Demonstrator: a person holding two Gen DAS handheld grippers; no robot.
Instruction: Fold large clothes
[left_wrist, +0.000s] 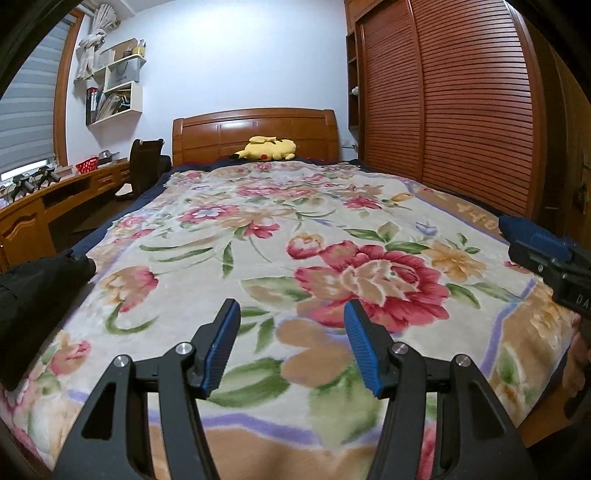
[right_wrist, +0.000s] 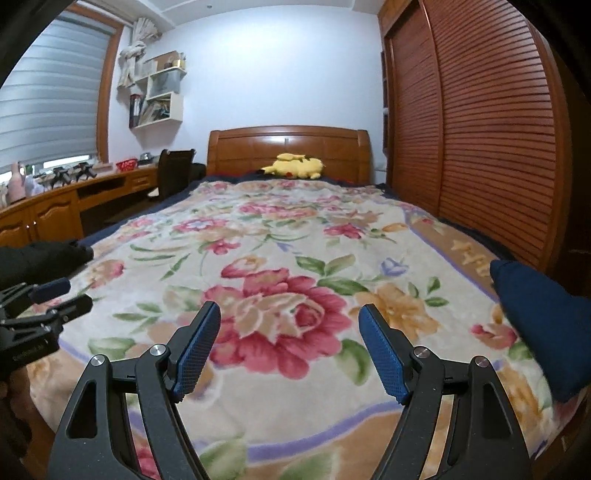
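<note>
Pre-grasp: left gripper (left_wrist: 291, 343) and right gripper (right_wrist: 290, 350) wide, empty, above floral blanket (left_wrist: 295, 229) (black garment (left_wrist: 33, 295) at left edge); next, likely reach for garment.

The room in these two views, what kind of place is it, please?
Very likely a home bedroom. A bed with a floral blanket and a wooden headboard fills the middle, a yellow plush toy lies at its head, and a slatted wardrobe lines one wall.

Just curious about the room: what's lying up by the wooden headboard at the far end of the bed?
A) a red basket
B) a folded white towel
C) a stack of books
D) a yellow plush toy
D: a yellow plush toy lies on the bed just in front of the wooden headboard, beyond the floral blanket.
</note>
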